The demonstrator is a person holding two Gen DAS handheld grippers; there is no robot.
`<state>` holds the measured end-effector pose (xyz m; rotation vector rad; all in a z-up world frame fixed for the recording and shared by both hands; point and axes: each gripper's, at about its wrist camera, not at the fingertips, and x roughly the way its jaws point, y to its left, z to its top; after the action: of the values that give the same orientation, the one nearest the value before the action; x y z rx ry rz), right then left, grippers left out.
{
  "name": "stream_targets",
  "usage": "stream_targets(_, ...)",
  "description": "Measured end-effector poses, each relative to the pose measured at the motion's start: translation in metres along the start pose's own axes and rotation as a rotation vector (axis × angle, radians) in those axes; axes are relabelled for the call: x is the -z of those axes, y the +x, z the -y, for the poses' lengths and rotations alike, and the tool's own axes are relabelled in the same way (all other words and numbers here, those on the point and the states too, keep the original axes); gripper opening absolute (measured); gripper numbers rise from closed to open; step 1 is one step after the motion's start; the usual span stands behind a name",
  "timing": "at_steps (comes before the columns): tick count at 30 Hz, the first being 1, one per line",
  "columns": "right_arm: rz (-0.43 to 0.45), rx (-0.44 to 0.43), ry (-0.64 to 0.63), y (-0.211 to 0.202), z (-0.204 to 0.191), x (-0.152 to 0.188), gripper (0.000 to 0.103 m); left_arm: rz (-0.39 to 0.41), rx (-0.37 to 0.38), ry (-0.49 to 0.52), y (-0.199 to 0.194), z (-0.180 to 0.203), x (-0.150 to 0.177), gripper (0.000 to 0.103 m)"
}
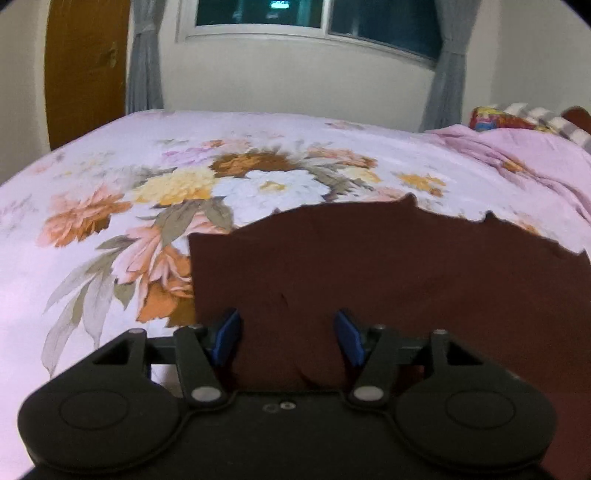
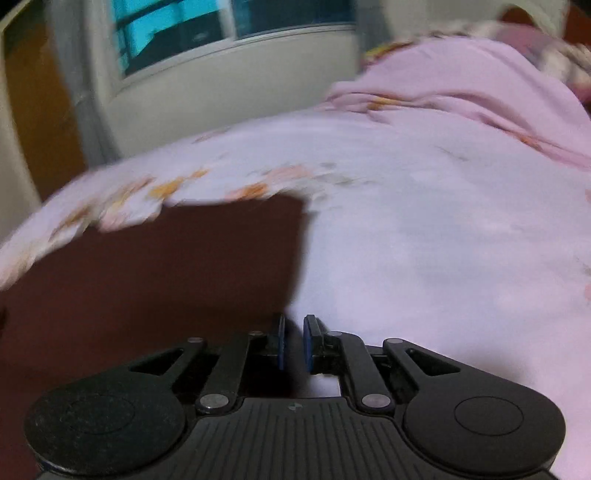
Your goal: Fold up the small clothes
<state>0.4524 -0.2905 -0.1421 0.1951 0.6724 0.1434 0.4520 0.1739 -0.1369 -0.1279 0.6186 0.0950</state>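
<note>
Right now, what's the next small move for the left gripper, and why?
Probably close the left gripper: its blue pads stand apart with the dark red cloth between them, not pinched. The right gripper looks nearly shut at the cloth's corner on the bed.

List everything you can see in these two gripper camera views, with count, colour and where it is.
Garment: one, dark maroon, spread flat on the bed right in front of both grippers.
Bed sheet: one, pale pink with a floral print, covering the bed.
Blanket: one, pink, bunched at the far right of the bed.
Pillow: one, multicoloured, far right behind the blanket.
Window: one, dark glass, on the far wall.
Curtains: two, grey, either side of the window.
Door: one, brown wood, far left.
Left gripper: one, black with blue pads, open over the garment's near edge.
Right gripper: one, black with blue pads, nearly shut at the garment's right edge.
</note>
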Motion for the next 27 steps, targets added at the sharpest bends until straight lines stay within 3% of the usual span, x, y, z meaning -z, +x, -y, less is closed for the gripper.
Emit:
stream_targets(1,0.051,0.01,0.004,-0.008,0.0,-0.005,0.008,0.026,-0.005,0.006,-0.002,-0.003,-0.002,0.057)
stream_targets(3,0.139,-0.057,-0.011,-0.018,-0.004,-0.016,0.008,0.063,-0.032,0.056,-0.003,-0.001,-0.007,0.061)
stream_targets(6,0.105,-0.078,-0.026,0.007,-0.01,-0.033,0.008,0.032,-0.033,0.083,0.016,0.002,-0.013,0.062)
stream_targets(9,0.058,-0.023,-0.094,0.048,-0.008,-0.05,0.008,0.002,-0.047,0.113,0.033,0.003,-0.015,0.066)
stream_targets(11,-0.006,0.084,-0.065,0.074,0.009,-0.056,0.008,0.007,-0.05,0.132,0.035,0.003,-0.016,0.067)
stream_targets(13,0.024,0.049,0.061,0.072,0.029,-0.064,0.008,0.034,-0.045,0.121,0.026,0.0,-0.018,0.066)
stream_targets(16,0.136,-0.059,0.059,0.04,0.026,-0.066,0.009,0.081,-0.033,0.123,0.014,-0.006,-0.015,0.066)
stream_targets(18,0.096,-0.074,-0.012,0.046,0.012,-0.06,0.008,0.031,-0.056,0.135,0.027,-0.005,-0.012,0.067)
stream_targets(20,-0.038,-0.006,-0.039,0.074,0.008,-0.054,0.008,0.017,-0.058,0.119,0.032,-0.007,-0.012,0.068)
stream_targets(21,-0.051,0.0,-0.033,0.077,0.01,-0.052,0.008,0.017,-0.06,0.102,0.028,-0.009,-0.014,0.066)
stream_targets(23,0.006,-0.002,-0.026,0.052,0.007,-0.046,0.009,0.039,-0.035,0.08,0.007,-0.013,-0.015,0.066)
stream_targets(24,0.049,-0.044,-0.018,0.032,0.007,-0.04,0.01,0.062,-0.028,0.079,-0.003,-0.015,-0.012,0.067)
stream_targets(26,0.054,-0.093,-0.049,0.011,0.004,-0.024,0.035,0.036,-0.022,0.121,-0.011,-0.016,-0.001,0.068)
stream_targets(27,-0.024,-0.058,-0.102,0.014,-0.001,-0.01,0.065,-0.01,-0.033,0.166,-0.007,-0.015,0.007,0.07)
